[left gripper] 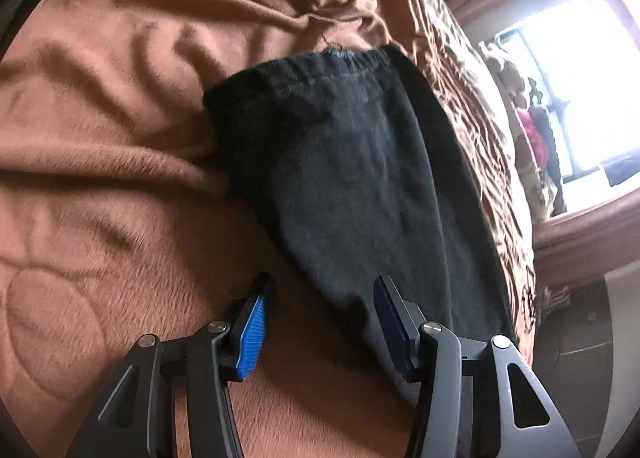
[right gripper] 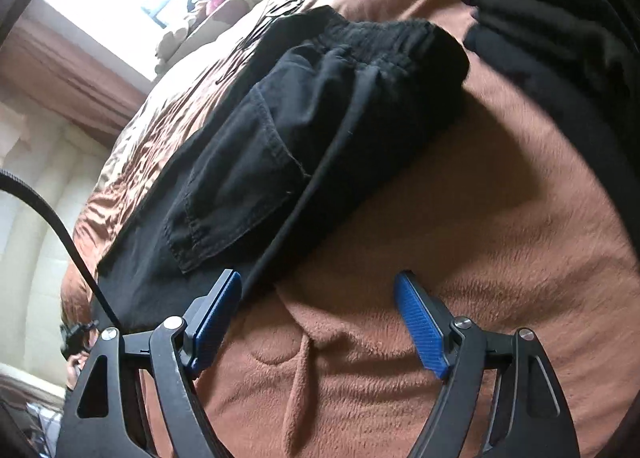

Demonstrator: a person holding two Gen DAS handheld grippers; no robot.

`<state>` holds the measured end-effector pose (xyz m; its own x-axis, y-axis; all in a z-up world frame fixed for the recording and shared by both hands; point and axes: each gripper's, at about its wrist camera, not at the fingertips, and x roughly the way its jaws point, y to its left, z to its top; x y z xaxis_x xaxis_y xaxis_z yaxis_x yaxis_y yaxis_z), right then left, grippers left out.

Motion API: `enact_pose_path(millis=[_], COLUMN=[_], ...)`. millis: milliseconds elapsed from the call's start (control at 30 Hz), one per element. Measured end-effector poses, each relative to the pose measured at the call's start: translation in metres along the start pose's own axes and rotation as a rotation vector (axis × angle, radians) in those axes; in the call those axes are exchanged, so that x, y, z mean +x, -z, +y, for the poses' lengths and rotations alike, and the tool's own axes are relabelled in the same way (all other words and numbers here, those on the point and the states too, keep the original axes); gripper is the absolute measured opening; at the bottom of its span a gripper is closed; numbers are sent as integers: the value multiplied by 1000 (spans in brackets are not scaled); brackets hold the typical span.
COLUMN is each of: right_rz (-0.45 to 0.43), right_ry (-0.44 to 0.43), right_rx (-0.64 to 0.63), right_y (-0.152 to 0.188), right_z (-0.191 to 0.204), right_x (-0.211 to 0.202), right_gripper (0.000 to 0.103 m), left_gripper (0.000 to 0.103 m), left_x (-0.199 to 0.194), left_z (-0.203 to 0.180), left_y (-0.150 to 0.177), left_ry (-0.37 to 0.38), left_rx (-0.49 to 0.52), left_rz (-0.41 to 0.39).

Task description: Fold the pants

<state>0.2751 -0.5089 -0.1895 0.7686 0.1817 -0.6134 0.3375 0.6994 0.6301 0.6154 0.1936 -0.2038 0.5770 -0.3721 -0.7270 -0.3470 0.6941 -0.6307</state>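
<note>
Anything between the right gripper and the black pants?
Nothing: in the right wrist view, only bare brown blanket lies between the open right gripper and the black pants.

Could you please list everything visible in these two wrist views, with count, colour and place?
pants: one pair, black, lying on the blanket near its edge, elastic waistband away from both cameras
back pocket: one, black, on the pants, right wrist view
blanket: one, brown, plush, wrinkled, covering the bed
dark clothes: a pile, black, beyond the pants, count unclear
window: one, bright, beyond the bed
cable: one, black, left edge of right wrist view
left gripper: black, blue pads, open, at the pants
right gripper: same, open
</note>
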Motion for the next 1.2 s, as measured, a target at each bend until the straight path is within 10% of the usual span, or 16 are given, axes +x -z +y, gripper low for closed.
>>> enact_pose_path(millis=[567,833,1200], right_rz=[-139,-151,-221], right_ry=[-81,-93,-63], right_rx=[140,131,82], right_y=[-33,-35,-35], right_z=[-16,-16,25], right_x=[32,49,10], right_gripper=[78,22,7], left_gripper=[51,8,6], left_x=[19,12,-42], left_z=[-2,-1,-49], left_y=[-34,-40,-50], left_ry=[-2,-38,-36], left_rx=[-31,-37,71], left_rz=[-129,-178,-254])
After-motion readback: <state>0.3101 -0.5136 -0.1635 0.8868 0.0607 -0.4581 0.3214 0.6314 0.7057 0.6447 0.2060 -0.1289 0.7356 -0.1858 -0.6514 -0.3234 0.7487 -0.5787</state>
